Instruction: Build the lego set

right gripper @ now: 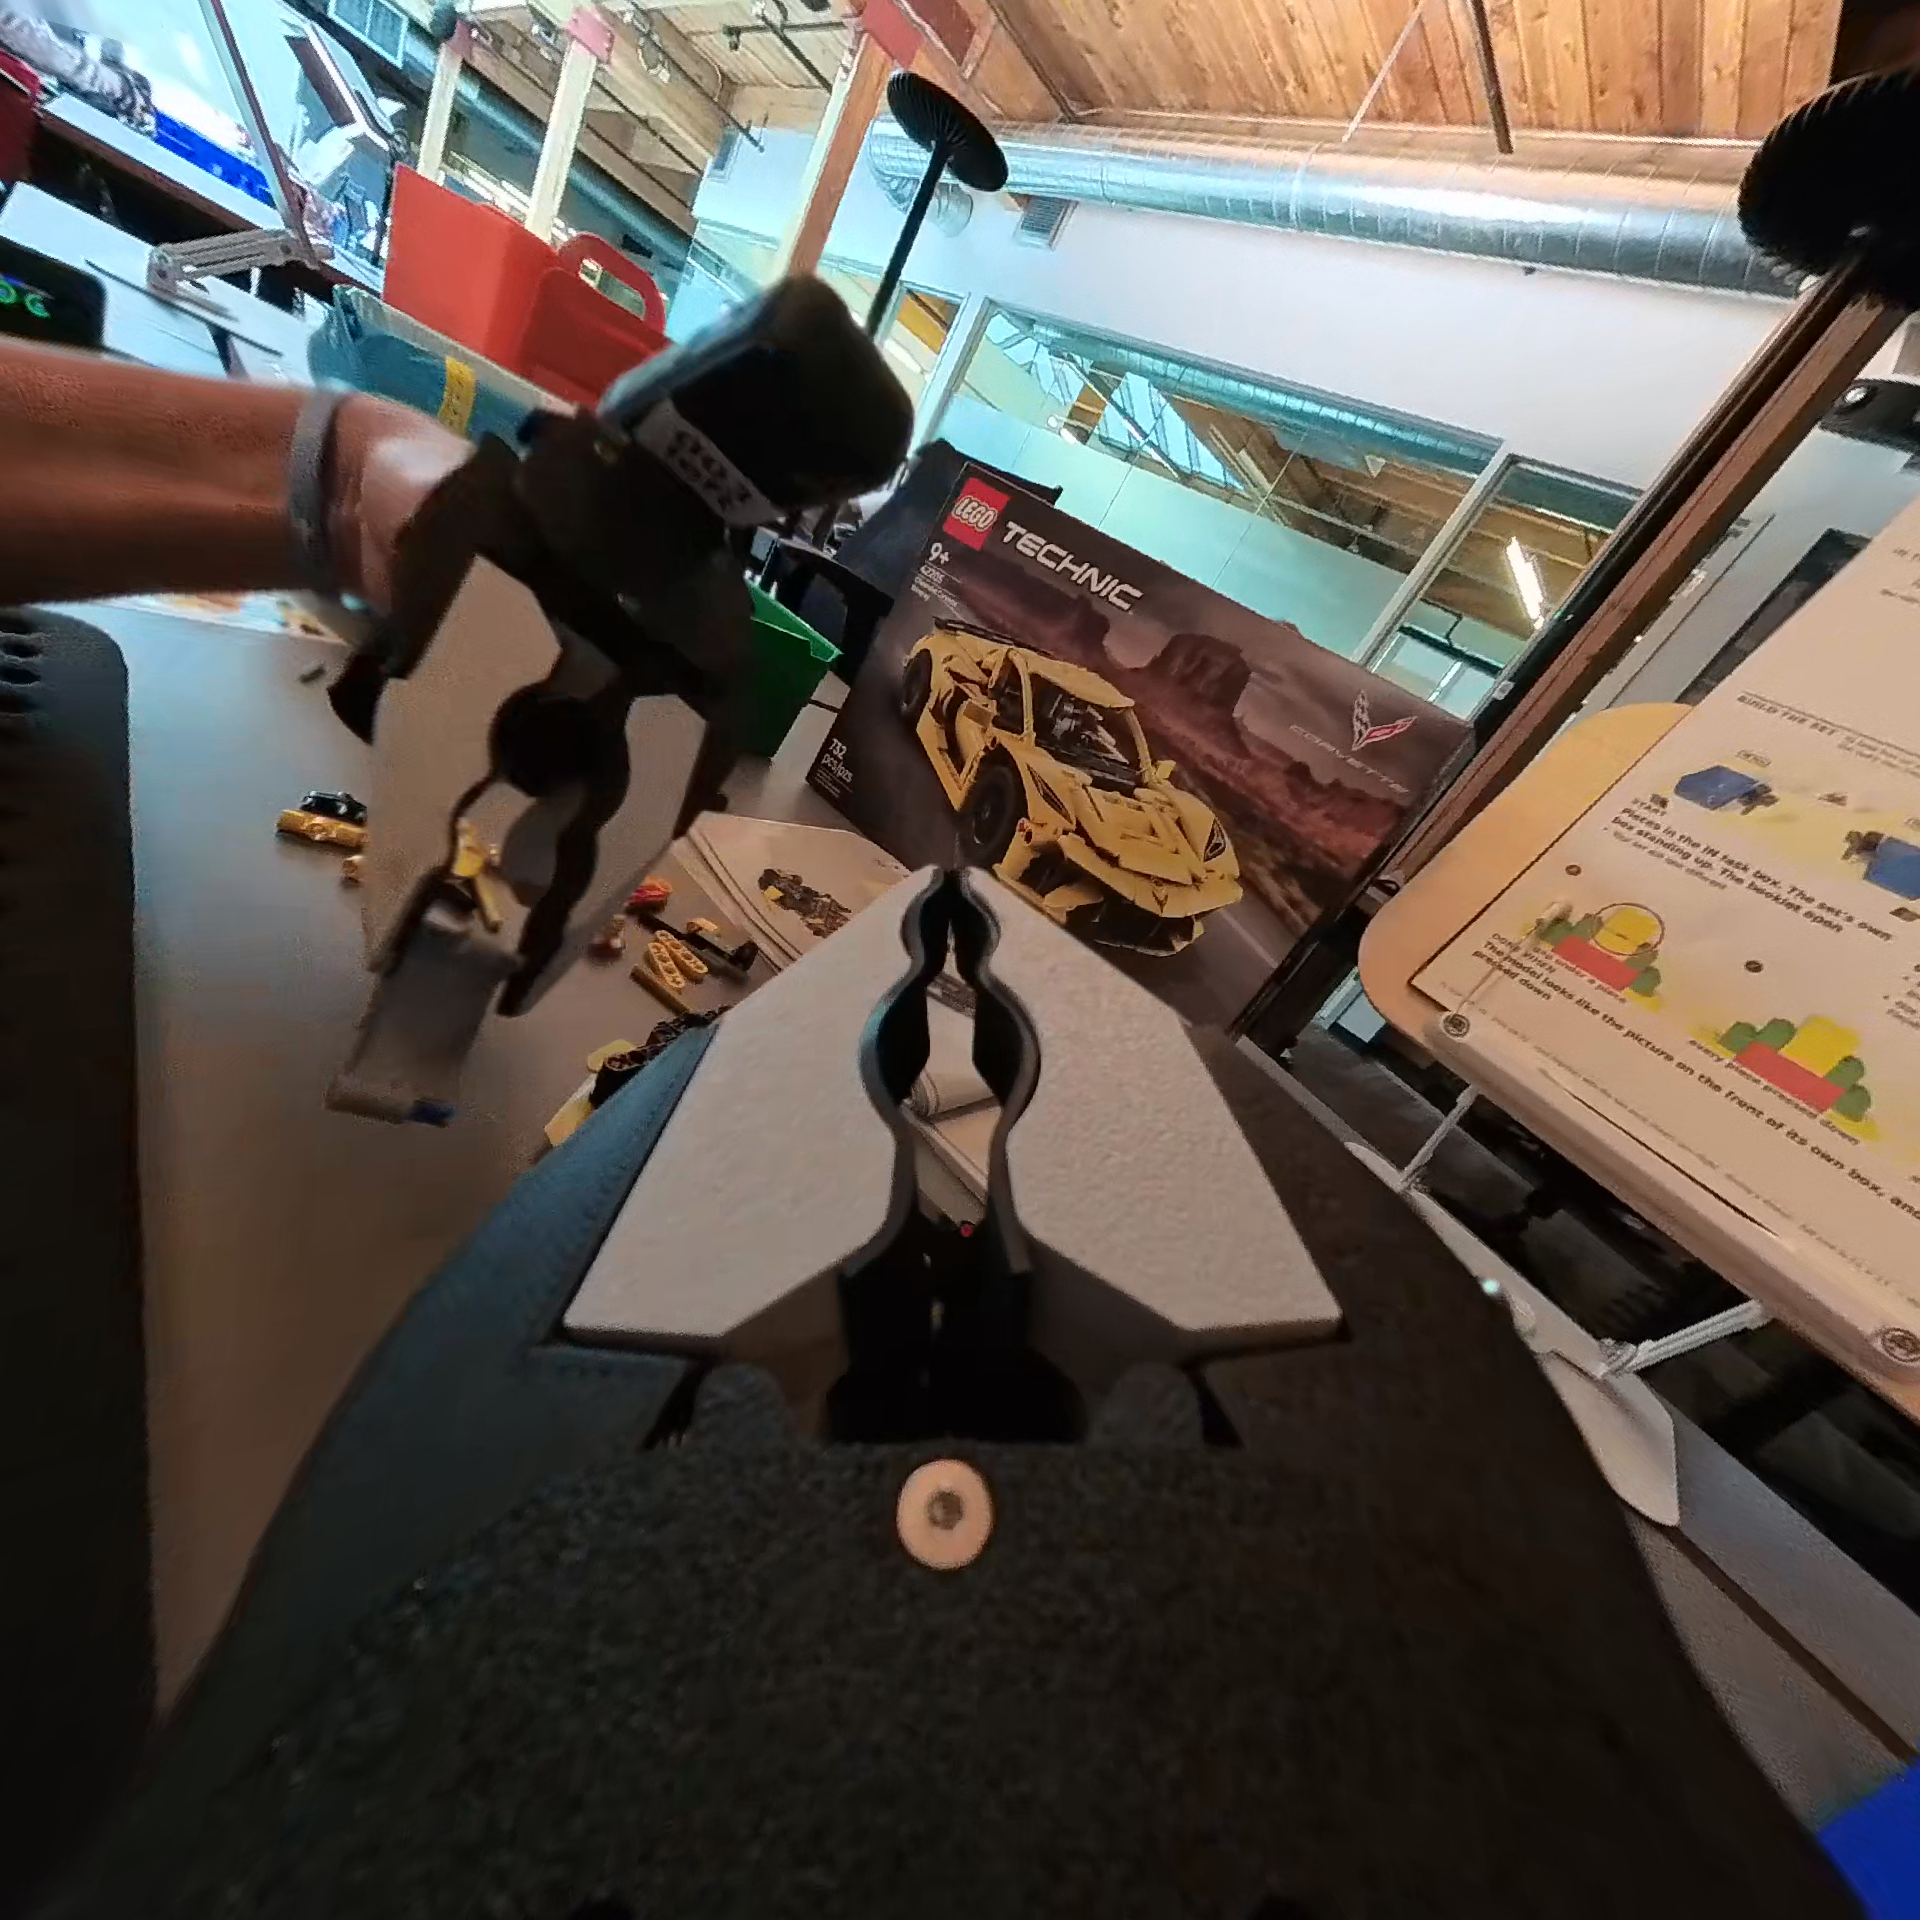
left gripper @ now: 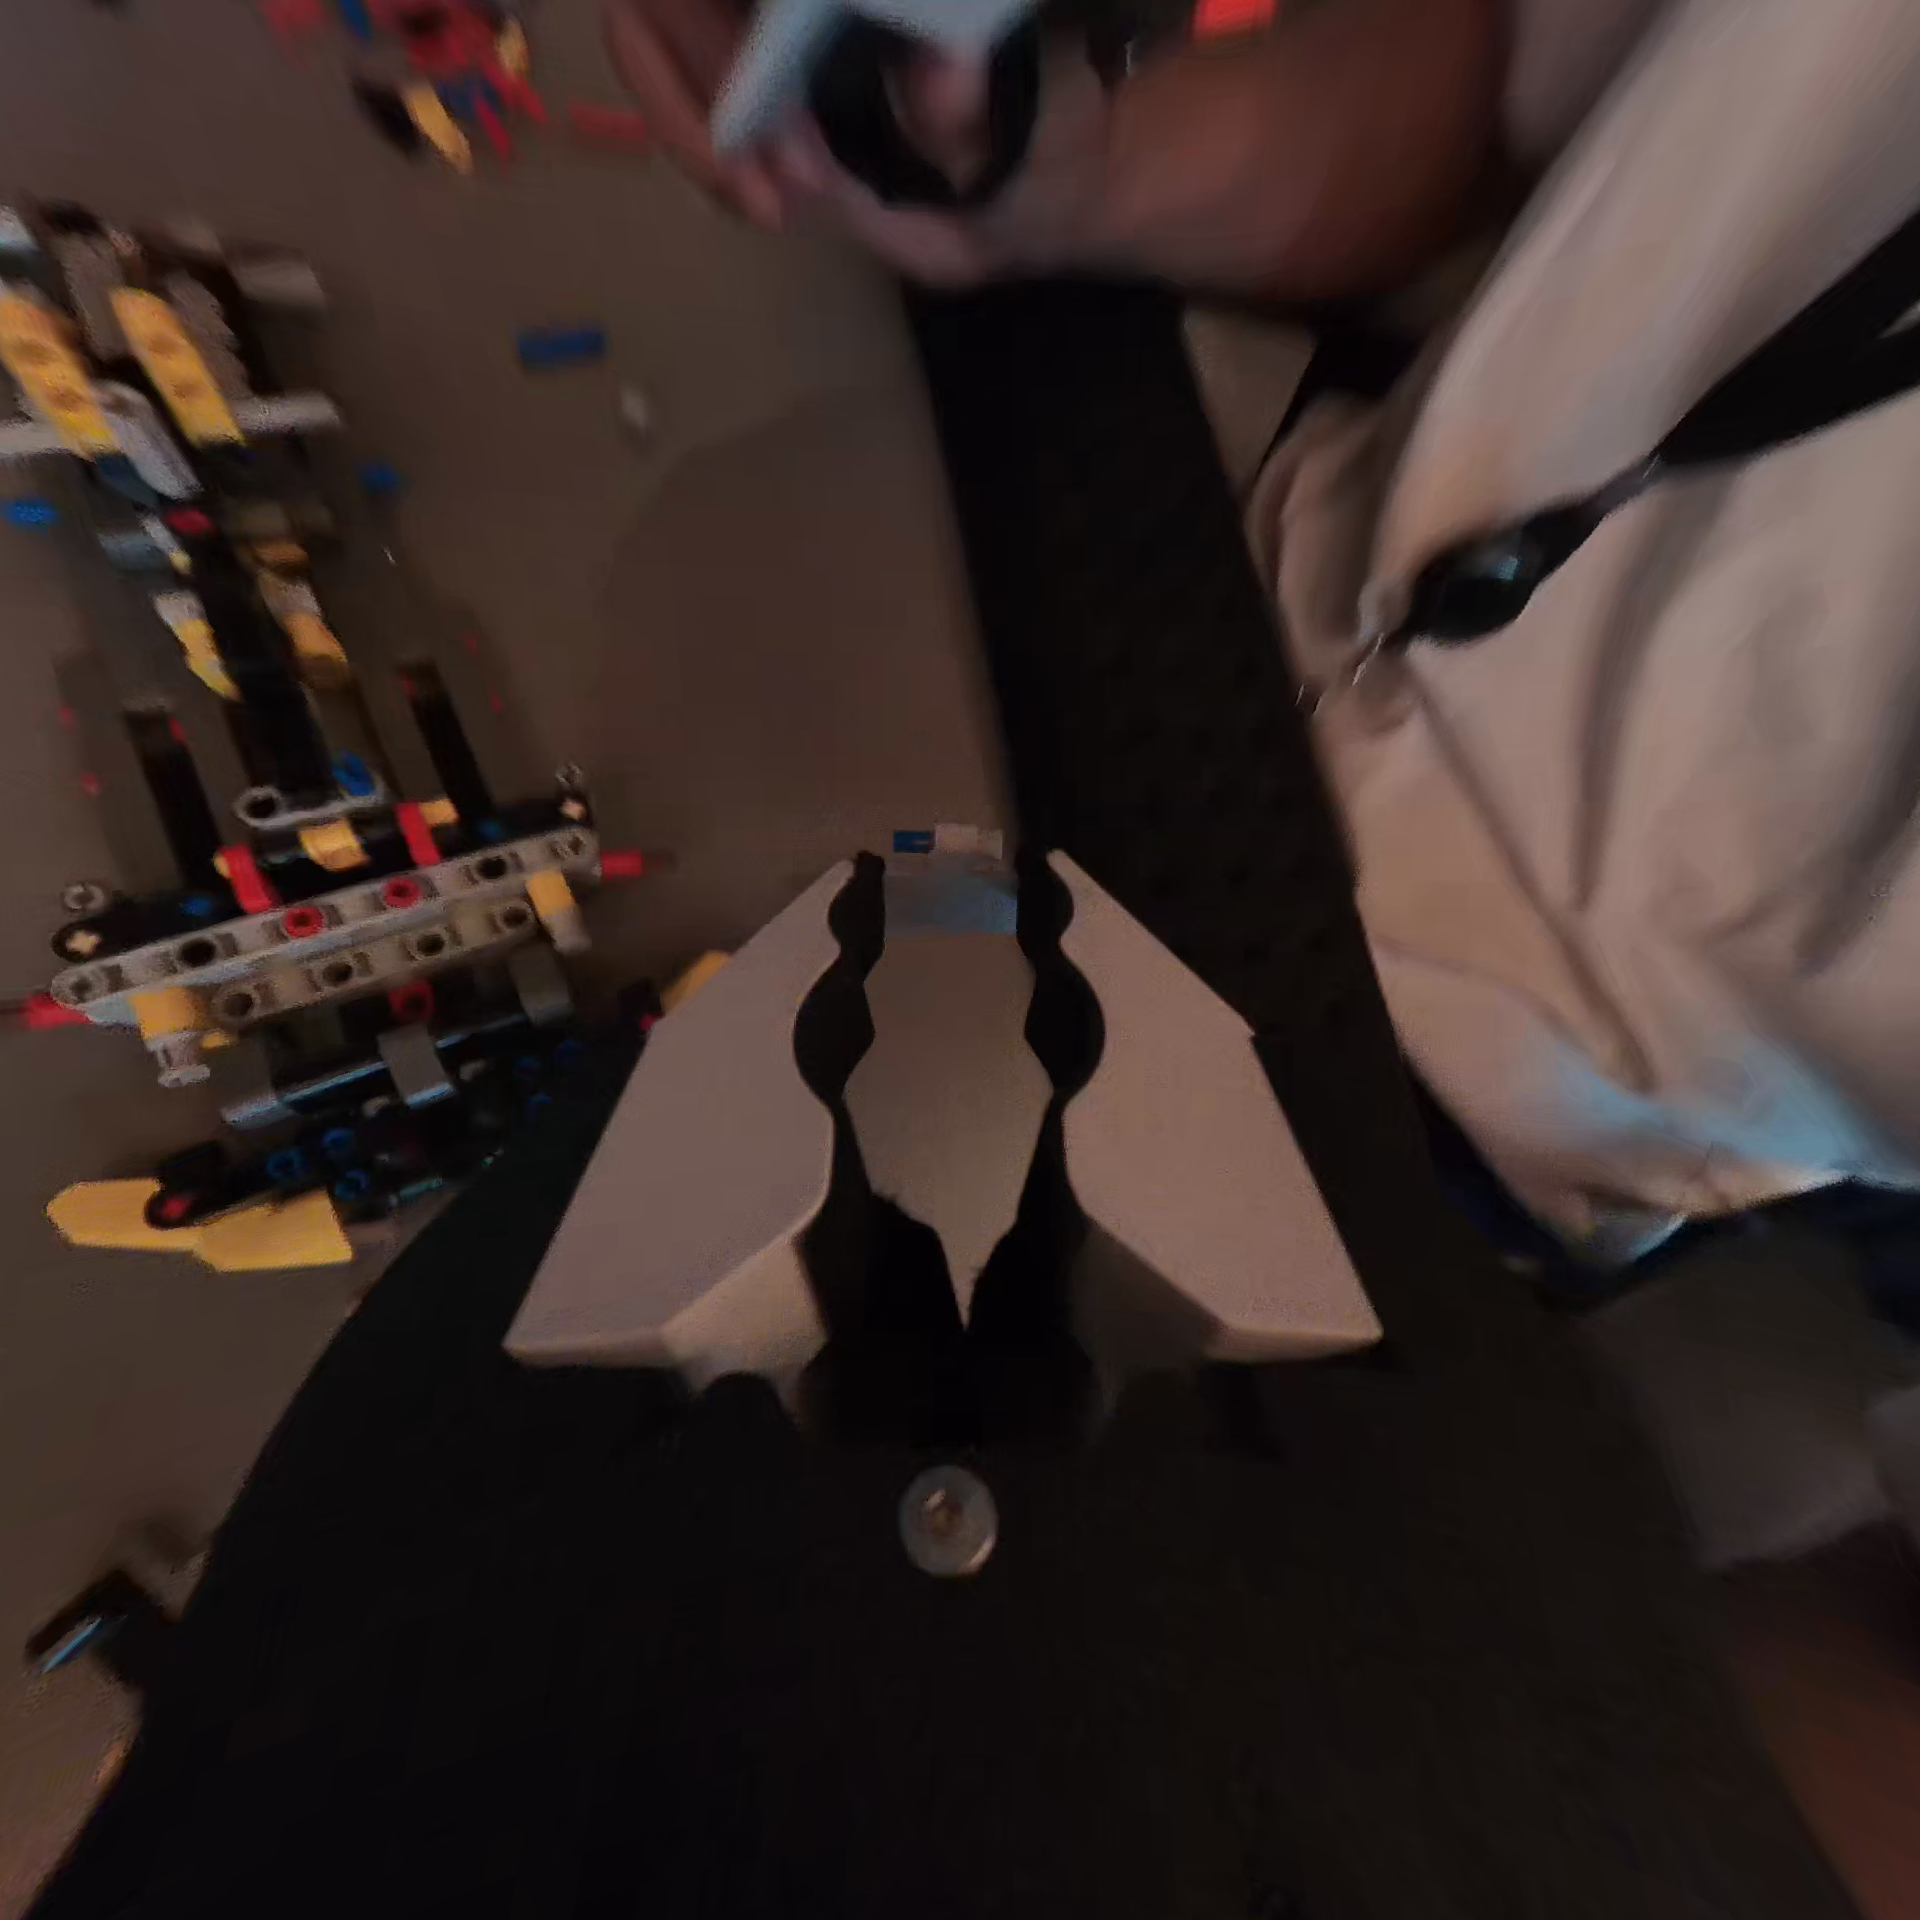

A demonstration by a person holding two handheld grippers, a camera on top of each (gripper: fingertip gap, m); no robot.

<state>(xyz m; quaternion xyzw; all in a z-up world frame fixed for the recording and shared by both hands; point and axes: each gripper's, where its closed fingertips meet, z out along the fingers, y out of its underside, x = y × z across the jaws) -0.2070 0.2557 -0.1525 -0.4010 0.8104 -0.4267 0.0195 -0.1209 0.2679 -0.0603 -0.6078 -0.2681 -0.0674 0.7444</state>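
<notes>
Left gripper (left gripper: pixel 951 868) pinches a small light grey piece with a blue pin (left gripper: pixel 954 842) at its tips, near the counter (left gripper: pixel 748 582) edge; the half-built lego model (left gripper: pixel 301 883) lies to its left. Right gripper (right gripper: pixel 951 888), raised, is closed on nothing.
</notes>
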